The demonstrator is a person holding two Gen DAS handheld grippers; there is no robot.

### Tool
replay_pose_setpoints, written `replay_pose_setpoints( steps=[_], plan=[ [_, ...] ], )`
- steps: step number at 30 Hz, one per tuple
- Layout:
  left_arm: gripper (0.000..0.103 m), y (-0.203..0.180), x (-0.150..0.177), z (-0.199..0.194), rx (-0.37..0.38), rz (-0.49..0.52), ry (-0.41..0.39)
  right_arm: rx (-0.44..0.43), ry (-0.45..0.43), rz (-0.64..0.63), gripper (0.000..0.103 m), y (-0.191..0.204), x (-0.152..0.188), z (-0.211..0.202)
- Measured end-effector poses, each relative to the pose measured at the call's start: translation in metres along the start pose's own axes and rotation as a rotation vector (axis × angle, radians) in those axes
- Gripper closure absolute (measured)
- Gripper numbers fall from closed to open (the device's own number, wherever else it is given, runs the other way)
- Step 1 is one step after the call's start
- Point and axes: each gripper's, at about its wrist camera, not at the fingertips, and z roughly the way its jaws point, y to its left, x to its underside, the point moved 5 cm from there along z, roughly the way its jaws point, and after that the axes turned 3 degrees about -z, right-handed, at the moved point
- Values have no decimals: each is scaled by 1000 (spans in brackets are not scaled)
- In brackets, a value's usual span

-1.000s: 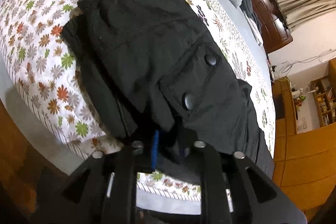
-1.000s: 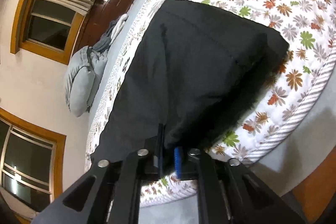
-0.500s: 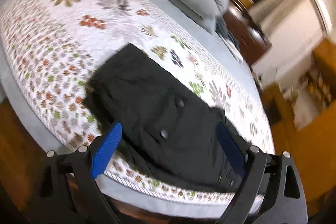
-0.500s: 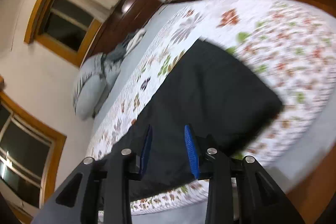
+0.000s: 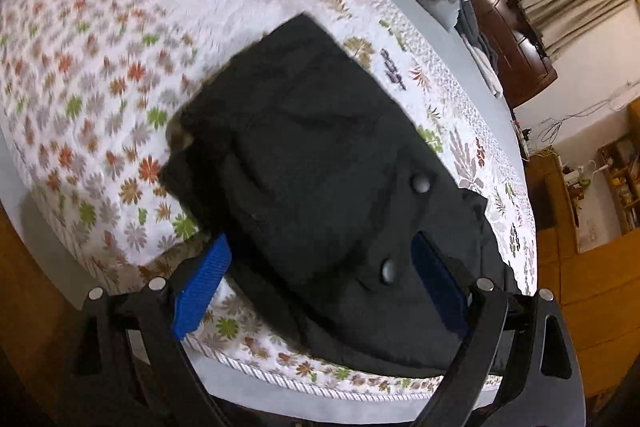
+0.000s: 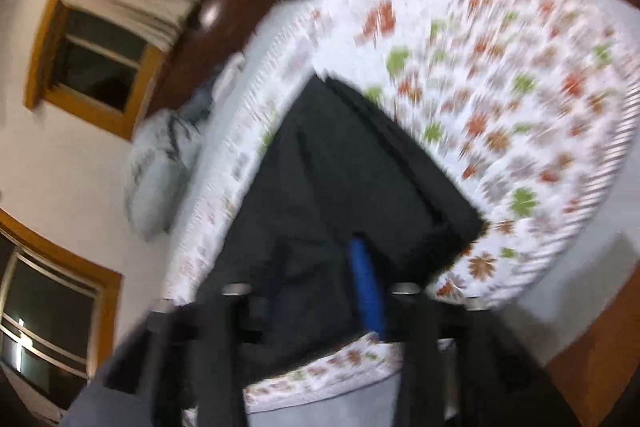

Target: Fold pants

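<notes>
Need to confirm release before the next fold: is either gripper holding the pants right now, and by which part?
Left gripper holds nothing: jaws wide apart above the black pants. Right gripper: too blurred to tell whether it grips anything.

No readable text in either view.

The black pants [image 5: 320,187] show only two plain snap buttons, with no label or brand; the floral bed cover [image 5: 100,87] carries leaf and flower prints, no lettering. In the right wrist view everything is motion-blurred, and small items on the shelves at the left wrist view's right edge are too small to read.
</notes>
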Motion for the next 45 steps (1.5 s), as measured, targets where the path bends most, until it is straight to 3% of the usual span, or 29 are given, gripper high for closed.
replay_pose_setpoints(
  steps=[4, 9, 18, 24, 30, 36, 43, 44, 45],
  plan=[
    [11, 6, 3, 1, 11, 3, -10, -45, -42, 98, 39, -18, 0, -29],
    [10, 16, 14, -3, 9, -17, -14, -70, -61, 185, 35, -39, 6, -25],
    [9, 11, 26, 3, -30, 7, -30, -87, -76, 184, 20, -51, 1, 1],
    [8, 9, 22, 2, -34, -12, -40, -140, -83, 175, 20, -47, -14, 7],
    [8, 0, 24, 7, -52, -9, -48, -154, -84, 105, 20, -44, 1, 13],
    [8, -3, 26, 8, -56, -21, -55, -203, -102, 135, 20, -42, -10, 26],
    [8, -2, 30, 9, -48, -22, -63, -187, -101, 96, 21, -37, -8, 33],
    [8, -2, 29, 9, -43, -28, -64, -170, -93, 91, 24, -35, -11, 35],
    [8, -2, 29, 9, -40, -31, -65, -157, -89, 89, 35, -34, -12, 37]
  ],
)
